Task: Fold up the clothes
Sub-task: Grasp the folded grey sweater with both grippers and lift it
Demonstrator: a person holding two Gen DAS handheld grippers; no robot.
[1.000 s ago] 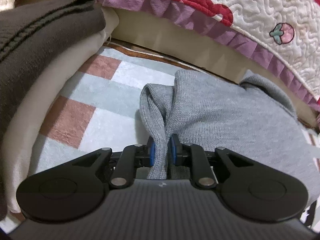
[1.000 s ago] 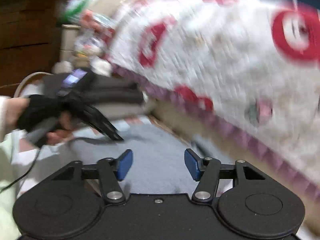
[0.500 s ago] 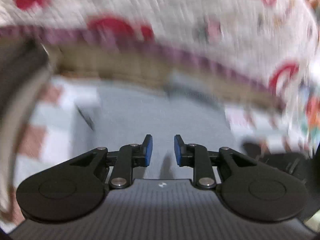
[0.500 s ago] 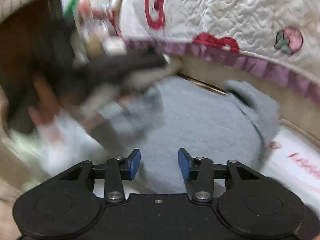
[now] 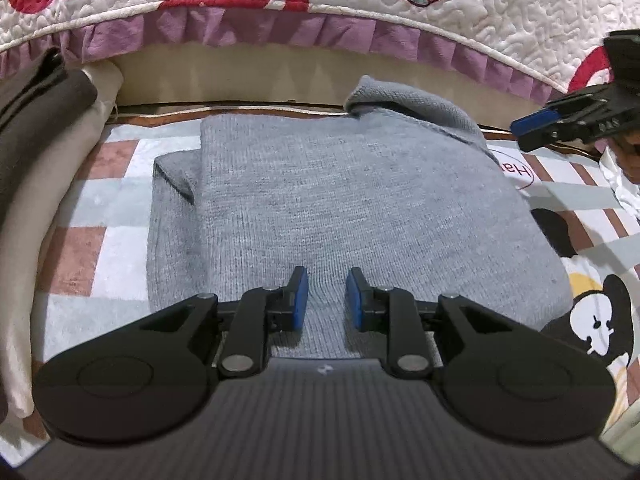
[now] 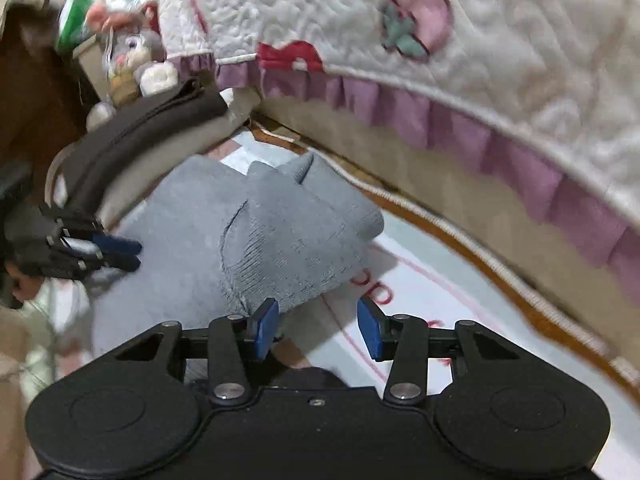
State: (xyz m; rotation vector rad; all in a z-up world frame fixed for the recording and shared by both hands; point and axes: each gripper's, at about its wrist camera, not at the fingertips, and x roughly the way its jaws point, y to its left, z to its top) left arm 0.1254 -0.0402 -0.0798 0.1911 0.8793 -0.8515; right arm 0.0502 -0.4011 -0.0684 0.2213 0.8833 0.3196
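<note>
A grey knit sweater [image 5: 360, 200] lies folded on a checked play mat [image 5: 100, 240], with one sleeve edge showing at its left side. My left gripper [image 5: 327, 280] hovers over its near edge, jaws a little apart, nothing between the pads. In the right wrist view the sweater [image 6: 260, 232] is a thick bundle with a hump at its far end. My right gripper [image 6: 318, 308] sits low at the bundle's near right corner. Its jaws are opening and only the mat [image 6: 420, 300] shows between them. Each gripper appears in the other's view: right gripper [image 5: 524, 134], left gripper [image 6: 136, 255].
A pile of folded dark brown and cream clothes [image 5: 36, 92] stands left of the sweater. A quilted bedspread with a purple frill [image 5: 320, 24] hangs over the bed base just behind. Plush toys [image 6: 132, 52] sit past the pile [image 6: 152, 120].
My left gripper let go of the grey fold it was pinching and moved right. The sweater now lies flat and folded. My right gripper swung down to the sweater's right corner.
</note>
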